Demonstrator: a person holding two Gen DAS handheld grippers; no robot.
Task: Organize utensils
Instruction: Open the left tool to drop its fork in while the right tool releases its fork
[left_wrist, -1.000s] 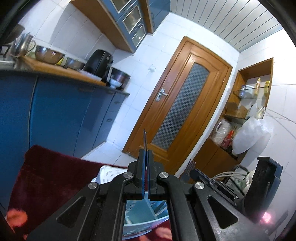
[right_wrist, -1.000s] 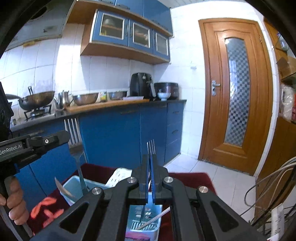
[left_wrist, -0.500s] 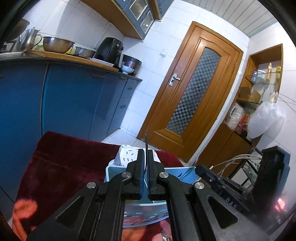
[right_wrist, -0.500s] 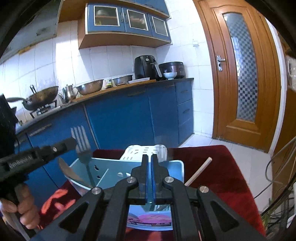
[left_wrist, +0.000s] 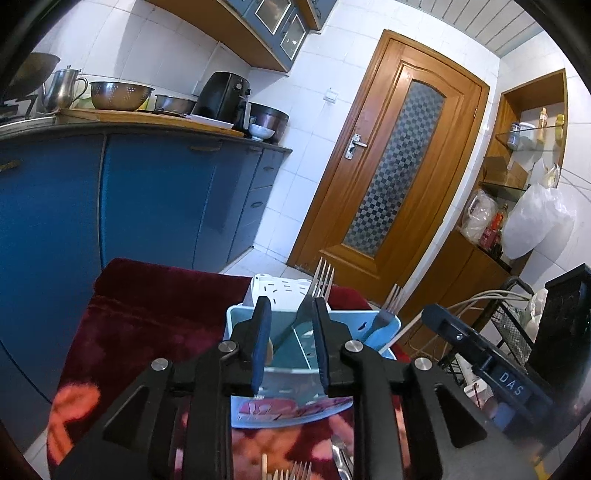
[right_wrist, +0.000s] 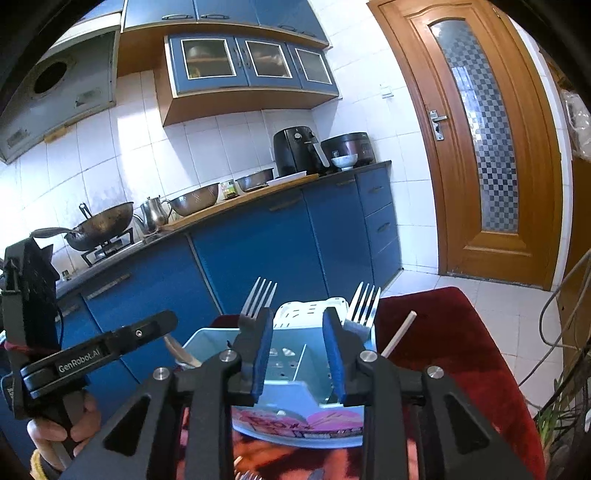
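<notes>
A light blue utensil caddy with a white perforated back part stands on a dark red cloth. My left gripper hovers over it. Its jaws are opening. A steel fork stands in the caddy and leans between them, free of the pads. A second fork stands at the caddy's right side. My right gripper is also opening, with only the caddy showing between its jaws. One fork rises behind its left finger and another fork behind its right finger.
A spoon and a pale stick lean at the caddy's sides. More forks lie on the cloth below the gripper. Blue cabinets stand behind the table. A wire rack with cables is at the right. A hand holds the left gripper.
Both grippers were shut on forks and have opened. The forks now stand in the caddy. Both views have tipped down toward the caddy.
</notes>
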